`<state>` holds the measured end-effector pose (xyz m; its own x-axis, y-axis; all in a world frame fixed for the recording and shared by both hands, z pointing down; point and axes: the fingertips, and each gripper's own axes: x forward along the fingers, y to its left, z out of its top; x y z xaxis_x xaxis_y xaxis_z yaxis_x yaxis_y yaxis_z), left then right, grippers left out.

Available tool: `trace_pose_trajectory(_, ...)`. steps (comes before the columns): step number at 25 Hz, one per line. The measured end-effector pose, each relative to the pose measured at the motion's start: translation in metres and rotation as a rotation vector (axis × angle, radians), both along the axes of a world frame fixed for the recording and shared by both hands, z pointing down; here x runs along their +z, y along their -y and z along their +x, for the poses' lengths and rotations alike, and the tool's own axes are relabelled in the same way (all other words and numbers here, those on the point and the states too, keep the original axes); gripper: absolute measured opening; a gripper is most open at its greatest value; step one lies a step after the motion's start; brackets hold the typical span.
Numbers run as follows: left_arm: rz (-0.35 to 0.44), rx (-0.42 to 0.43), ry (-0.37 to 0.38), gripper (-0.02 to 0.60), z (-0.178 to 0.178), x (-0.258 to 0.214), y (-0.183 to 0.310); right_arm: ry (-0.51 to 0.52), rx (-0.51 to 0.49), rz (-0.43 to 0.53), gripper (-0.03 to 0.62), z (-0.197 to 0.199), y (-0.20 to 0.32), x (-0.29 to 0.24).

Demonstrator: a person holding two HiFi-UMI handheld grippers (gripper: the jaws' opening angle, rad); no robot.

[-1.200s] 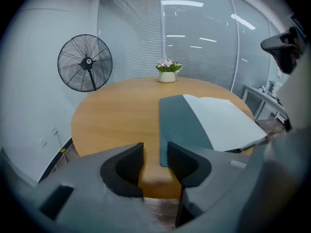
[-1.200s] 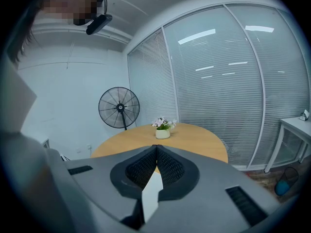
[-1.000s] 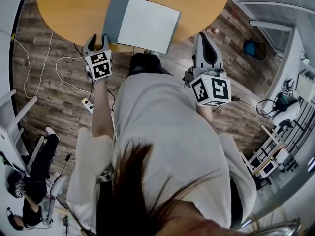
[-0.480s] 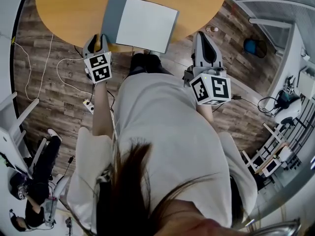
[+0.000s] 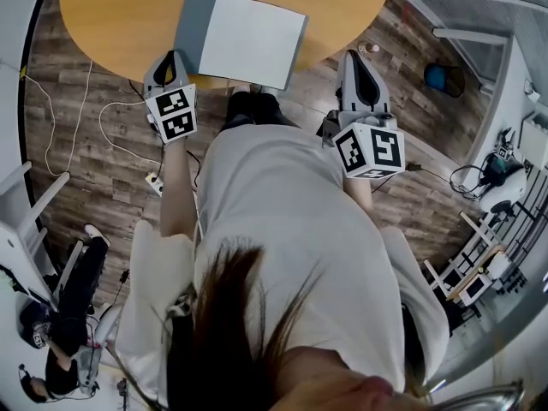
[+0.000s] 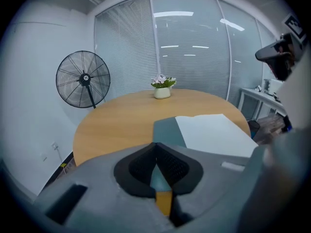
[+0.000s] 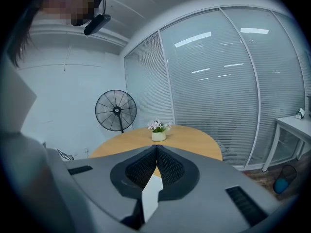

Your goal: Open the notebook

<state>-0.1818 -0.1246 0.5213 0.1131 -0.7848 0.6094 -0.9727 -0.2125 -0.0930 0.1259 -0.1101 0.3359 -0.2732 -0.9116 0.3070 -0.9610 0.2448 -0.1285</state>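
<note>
while the notebook [image 5: 248,41] lies open at the surface's [image 5: 111,15] near edge, long axis left-to-right (grey cover leftmost), left gripper [image 5: 169,58] fingers have just closed on nothing; right gripper [image 5: 354,58] fingers meet, empty. a white pot [image 6: 162,93] holds flowers.
</note>
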Motion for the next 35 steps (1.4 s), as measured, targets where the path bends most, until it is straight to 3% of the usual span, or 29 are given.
trace_pose_trajectory(13,0.128,0.017,-0.028,0.017,0.019,-0.063,0.018,0.026,-0.045,0.056,0.002,0.009,0.006,-0.012)
trace_pose_trajectory(28,0.297,0.11,-0.134,0.017,0.077,-0.149,0.037,0.037,-0.057,0.112,0.002,0.011,0.017,-0.03)
trace_pose_trajectory(35,0.389,0.162,-0.146,0.017,0.098,-0.198,0.039,0.047,-0.065,0.145,0.002,0.011,0.021,-0.048)
